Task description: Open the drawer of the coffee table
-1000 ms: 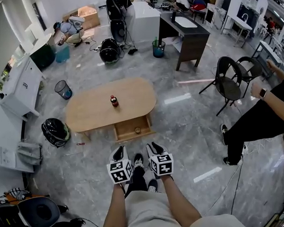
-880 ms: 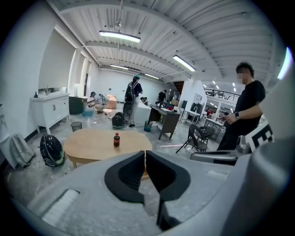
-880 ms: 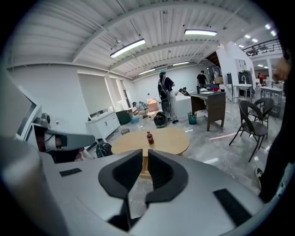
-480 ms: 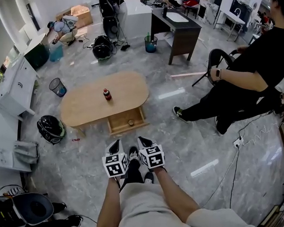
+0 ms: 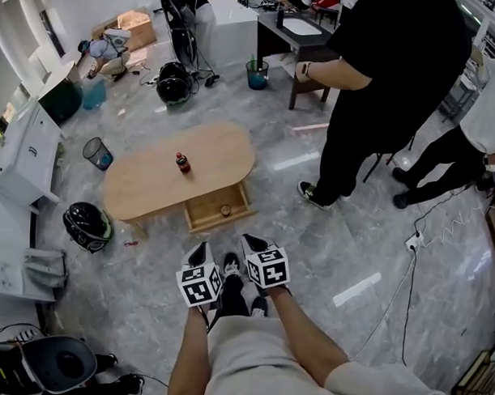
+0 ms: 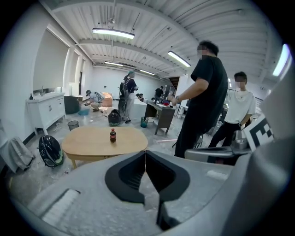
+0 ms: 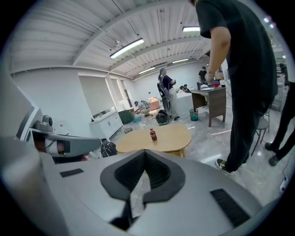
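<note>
Wooden table (image 5: 150,189), drawer (image 5: 206,221) open at its near edge; left gripper (image 5: 198,252) and right gripper (image 5: 250,244) both closed, empty.

A large open lab or workshop hall was shown: strip lights (image 6: 113,32) were mounted on a ribbed ceiling (image 6: 152,18), and helmets (image 5: 87,226), a cardboard box (image 5: 130,26), a wastebin (image 5: 97,153) and white cabinets (image 5: 22,160) were scattered over the polished floor (image 5: 335,252).
</note>
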### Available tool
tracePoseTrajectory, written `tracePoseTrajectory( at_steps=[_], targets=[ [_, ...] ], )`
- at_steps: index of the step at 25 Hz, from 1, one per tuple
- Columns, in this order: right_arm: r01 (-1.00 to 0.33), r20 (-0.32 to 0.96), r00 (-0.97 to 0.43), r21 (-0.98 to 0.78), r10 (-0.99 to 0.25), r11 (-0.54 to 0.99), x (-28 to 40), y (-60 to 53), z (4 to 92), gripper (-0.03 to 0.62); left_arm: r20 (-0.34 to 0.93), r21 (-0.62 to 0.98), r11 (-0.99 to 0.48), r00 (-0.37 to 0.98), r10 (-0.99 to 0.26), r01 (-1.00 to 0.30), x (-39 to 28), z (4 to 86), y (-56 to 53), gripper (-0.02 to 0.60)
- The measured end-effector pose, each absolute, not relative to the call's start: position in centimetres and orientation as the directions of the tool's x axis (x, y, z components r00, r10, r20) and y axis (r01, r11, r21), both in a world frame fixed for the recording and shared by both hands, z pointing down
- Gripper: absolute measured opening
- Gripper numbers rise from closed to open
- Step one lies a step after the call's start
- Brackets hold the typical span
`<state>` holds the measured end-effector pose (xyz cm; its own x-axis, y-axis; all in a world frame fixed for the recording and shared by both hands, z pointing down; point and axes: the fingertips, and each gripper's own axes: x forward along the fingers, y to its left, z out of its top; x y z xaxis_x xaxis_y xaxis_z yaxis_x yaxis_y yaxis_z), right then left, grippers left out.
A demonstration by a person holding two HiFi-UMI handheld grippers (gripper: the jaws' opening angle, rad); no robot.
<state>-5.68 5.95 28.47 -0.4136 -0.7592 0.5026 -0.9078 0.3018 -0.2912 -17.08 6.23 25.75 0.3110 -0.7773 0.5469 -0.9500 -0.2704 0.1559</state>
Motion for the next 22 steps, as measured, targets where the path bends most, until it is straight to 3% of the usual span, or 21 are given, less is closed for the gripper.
tracePoseTrajectory(
  at_steps=[22],
  targets=[
    [-0.909,0.491,-0.409,-0.29,-0.769,0.299,-5.18,6.28,27.67,0.014,0.532,0.171,-0.272,0.321,-0.783,-0.947,-16.41,25.26,6.51,0.012]
  ],
)
